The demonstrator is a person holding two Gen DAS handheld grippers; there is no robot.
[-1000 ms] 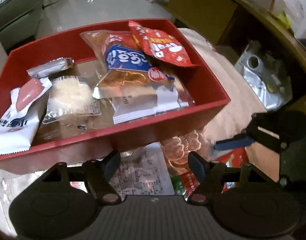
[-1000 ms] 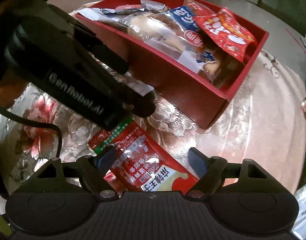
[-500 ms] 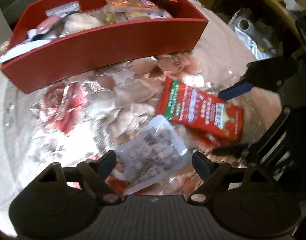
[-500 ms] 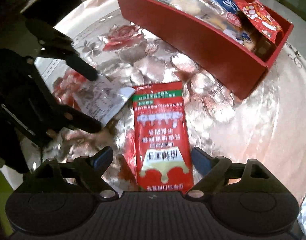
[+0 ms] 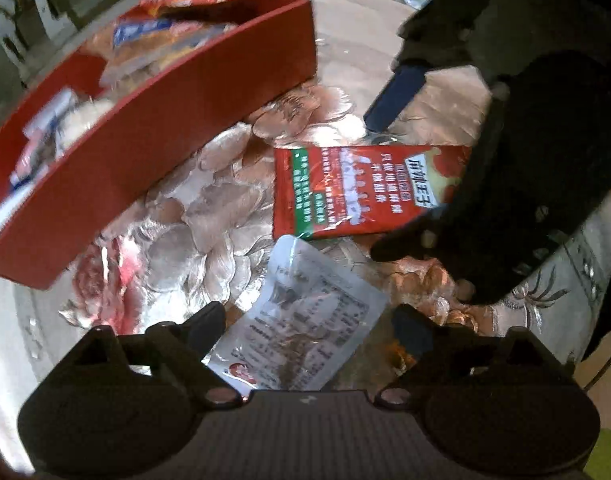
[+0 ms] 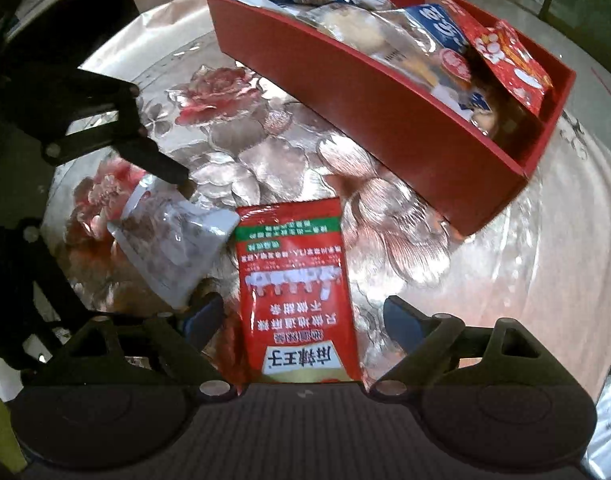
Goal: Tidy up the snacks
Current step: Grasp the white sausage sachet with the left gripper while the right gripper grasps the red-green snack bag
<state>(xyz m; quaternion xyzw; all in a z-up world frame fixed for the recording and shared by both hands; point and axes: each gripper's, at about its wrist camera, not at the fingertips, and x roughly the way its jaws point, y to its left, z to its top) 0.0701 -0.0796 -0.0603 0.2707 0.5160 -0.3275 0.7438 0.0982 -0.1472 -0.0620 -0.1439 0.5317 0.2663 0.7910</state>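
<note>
Both hand-held grippers read as spread apart and empty from my station. My left gripper (image 5: 307,326) has its jaws standing either side of the clear plastic snack pouch with printed white label (image 5: 301,320), which lies flat on the table. My right gripper (image 6: 303,320) has its jaws standing either side of the flat red foil snack packet with green band and white lettering (image 6: 295,280), also lying flat; I cannot confirm contact in either case. In the right wrist view the pouch (image 6: 173,248) lies just left of the packet, one corner touching or overlapping its far left corner. Farther off, to the right, sits the long red rectangular tray (image 6: 385,120), loaded with assorted wrapped snacks. All rest on the glossy floral-patterned tablecloth (image 6: 485,280).
</note>
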